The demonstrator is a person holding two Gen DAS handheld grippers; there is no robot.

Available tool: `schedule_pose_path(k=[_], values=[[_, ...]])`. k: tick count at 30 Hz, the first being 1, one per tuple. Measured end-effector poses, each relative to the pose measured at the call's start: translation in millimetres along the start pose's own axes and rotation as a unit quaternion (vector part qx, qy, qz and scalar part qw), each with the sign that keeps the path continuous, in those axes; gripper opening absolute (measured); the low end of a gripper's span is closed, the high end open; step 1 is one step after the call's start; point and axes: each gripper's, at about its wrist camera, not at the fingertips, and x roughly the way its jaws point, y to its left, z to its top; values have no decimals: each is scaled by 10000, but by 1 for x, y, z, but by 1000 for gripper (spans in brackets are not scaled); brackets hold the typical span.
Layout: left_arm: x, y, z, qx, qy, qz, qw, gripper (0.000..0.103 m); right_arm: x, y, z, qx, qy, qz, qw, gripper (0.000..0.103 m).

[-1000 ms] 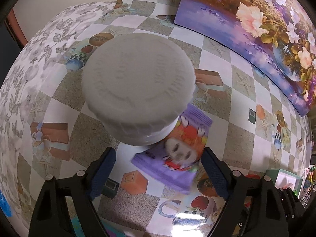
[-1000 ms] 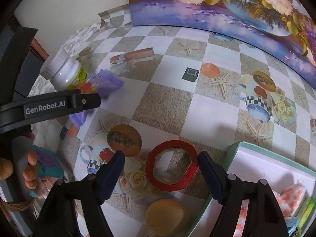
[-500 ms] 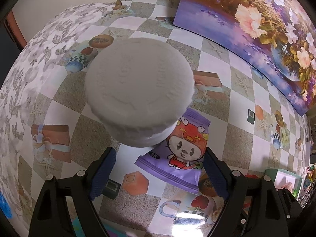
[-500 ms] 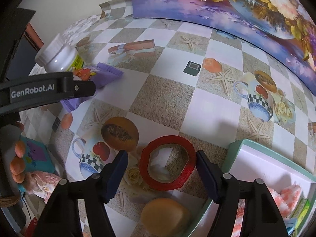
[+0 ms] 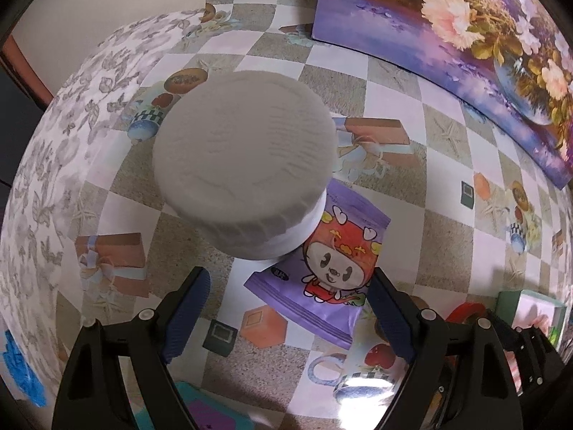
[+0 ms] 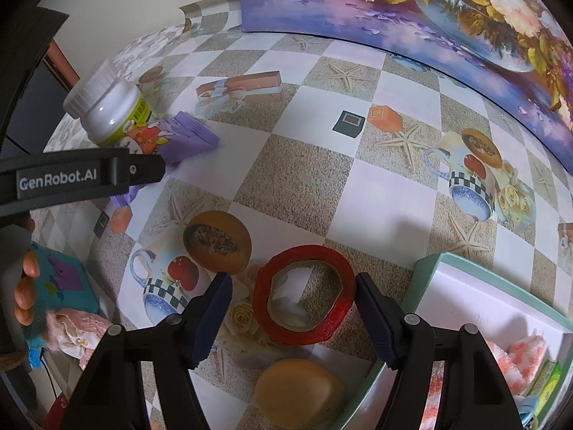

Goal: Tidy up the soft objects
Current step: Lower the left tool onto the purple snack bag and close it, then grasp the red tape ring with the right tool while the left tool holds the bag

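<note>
Soft pouch [image 5: 322,268] is lying at lower centre between the left gripper's [image 5: 286,308] wide, empty jaws, while the right gripper [image 6: 292,317], its jaws just been narrowing, is straddling the ring [image 6: 304,294] untouching, and the box [image 6: 447,279] at lower right is already holding fluffy pieces.

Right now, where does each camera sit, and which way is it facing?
Left wrist: on the left gripper, looking steeply down at the white bottle and purple packet; both open fingers show.
Right wrist: on the right gripper, looking steeply down at the red ring between its open fingers, with the bun and box close by; fingertips of the person's other hand show at the left edge.
Shared: bottle, packet, ring, box and the painting.
</note>
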Motion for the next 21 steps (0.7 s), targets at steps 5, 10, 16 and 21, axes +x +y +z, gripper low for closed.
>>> schedule_pose_path(k=[5,10,16,21], values=[[-2,-1,1,25,-71,-19,10000,88,0,0,0,-3,11,3,10000,73],[-6,-5,-3,159,-167,-100,9997,74,0,1,-1,-24,15,-28,10000,71],[-7,-8,-5,238,-127,-136,9995,61,-3,-4,0,53,8,-25,10000,58],[-8,-6,-7,239,-118,-167,9995,59,-3,-3,0,21,32,-44,10000,58]])
